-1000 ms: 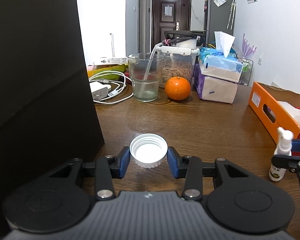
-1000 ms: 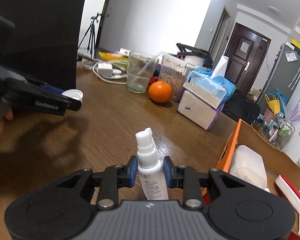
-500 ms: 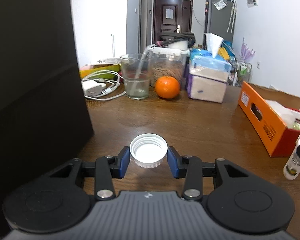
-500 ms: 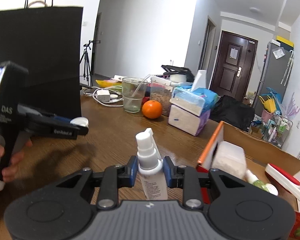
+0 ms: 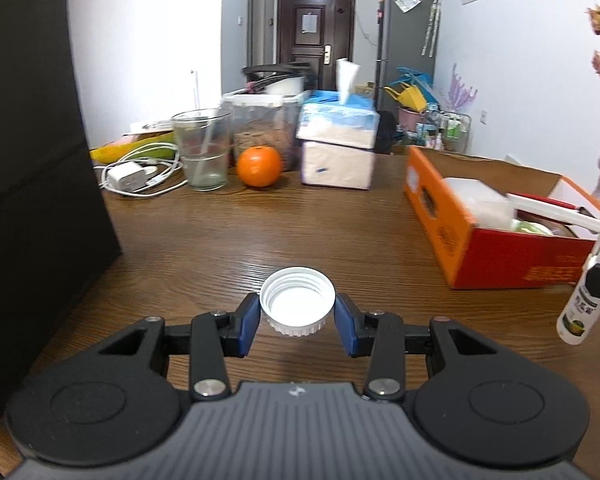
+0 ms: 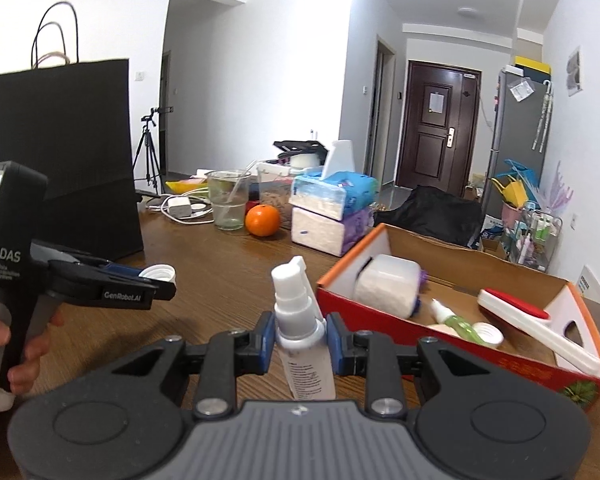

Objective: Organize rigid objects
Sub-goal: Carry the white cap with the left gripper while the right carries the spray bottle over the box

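carrying both loads toward orange box [image 6: 452,354] at 3 o'clock; left gripper [image 5: 296,322] clenches white cap [image 5: 297,305]; right gripper [image 6: 299,342] clenches spray bottle [image 6: 304,336]; keep bottle upright, clear the rim before letting go.

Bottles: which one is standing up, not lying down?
The white spray bottle clamped upright in the right tool; the green bottle lies flat inside the orange box.

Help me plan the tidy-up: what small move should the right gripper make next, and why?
Probably carry the spray bottle over the open orange box and lower it in: the right gripper already clamps it, and the box beside it holds similar items.
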